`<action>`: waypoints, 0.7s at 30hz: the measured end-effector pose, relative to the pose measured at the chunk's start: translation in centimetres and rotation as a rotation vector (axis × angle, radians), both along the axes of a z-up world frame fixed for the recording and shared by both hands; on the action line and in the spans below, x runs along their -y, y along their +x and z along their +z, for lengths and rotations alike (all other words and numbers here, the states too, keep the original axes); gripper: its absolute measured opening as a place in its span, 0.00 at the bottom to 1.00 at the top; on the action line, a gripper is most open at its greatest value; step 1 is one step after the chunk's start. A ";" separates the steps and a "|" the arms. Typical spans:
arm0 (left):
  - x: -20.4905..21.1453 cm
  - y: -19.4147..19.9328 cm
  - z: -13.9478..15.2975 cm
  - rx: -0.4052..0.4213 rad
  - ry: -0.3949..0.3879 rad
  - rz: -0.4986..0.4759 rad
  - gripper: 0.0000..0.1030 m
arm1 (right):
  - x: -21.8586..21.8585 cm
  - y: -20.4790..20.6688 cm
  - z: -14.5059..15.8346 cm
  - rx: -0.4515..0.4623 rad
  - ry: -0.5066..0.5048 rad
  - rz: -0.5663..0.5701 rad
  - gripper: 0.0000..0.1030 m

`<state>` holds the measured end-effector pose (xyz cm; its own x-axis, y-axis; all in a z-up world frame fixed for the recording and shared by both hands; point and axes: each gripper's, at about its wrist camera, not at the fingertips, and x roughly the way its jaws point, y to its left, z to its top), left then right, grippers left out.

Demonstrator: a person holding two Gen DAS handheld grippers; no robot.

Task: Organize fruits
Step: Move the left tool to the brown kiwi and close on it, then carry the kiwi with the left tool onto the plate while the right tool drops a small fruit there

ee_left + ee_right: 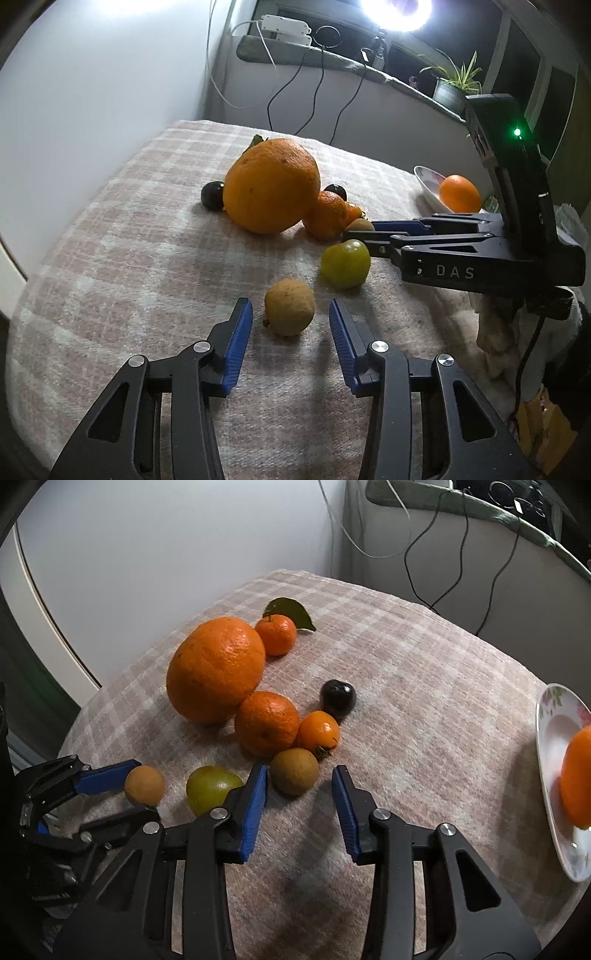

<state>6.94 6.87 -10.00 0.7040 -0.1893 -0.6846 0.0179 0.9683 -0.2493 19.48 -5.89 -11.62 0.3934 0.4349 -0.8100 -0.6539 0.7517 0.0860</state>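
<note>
While both grippers point down at the checked cloth (424,709) that covers the bench, neither one holds a fruit yet. The left gripper (291,325) has its blue fingers (240,339) partly open, one on each side of a small tan round fruit (290,312), with a gap on both sides. The right gripper (299,794) has its fingers (255,805) also partly open, and a small brown round fruit (294,771) lies just past the tips, a little toward the left finger; whether that finger touches it I cannot tell. Between the two grippers lies a green fruit (210,788), partly hidden behind the left finger of the right gripper.

Toward the middle of the bench the other fruits form a group: a large orange (216,670), a medium mandarin (266,723) touching it, a small orange fruit (318,733) beside that, and a dark plum (338,698) just behind. A smaller mandarin with a green leaf (276,634) lies at the far side of the large orange. A second dark fruit (212,195) shows in the left wrist view, beside the large orange.

At the right edge of the bench a white flowered plate (554,731) carries one orange (578,775).
</note>
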 end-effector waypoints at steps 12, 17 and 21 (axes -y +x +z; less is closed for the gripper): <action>0.6 0.4 -0.1 0.003 0.055 0.014 0.25 | 0.3 -0.1 0.1 -0.023 0.015 0.009 0.26; 0.4 0.3 0.0 0.004 0.047 0.029 0.25 | 0.9 -0.3 0.3 -0.029 0.032 0.013 0.26; 0.2 -0.3 0.6 0.011 0.045 0.044 0.25 | 2.2 -0.8 0.9 -0.028 0.058 0.001 0.26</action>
<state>6.69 6.68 -9.43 0.7180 -0.1272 -0.6843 -0.0221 0.9785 -0.2051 18.67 -8.11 -10.68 0.3709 0.4813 -0.7942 -0.6513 0.7445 0.1470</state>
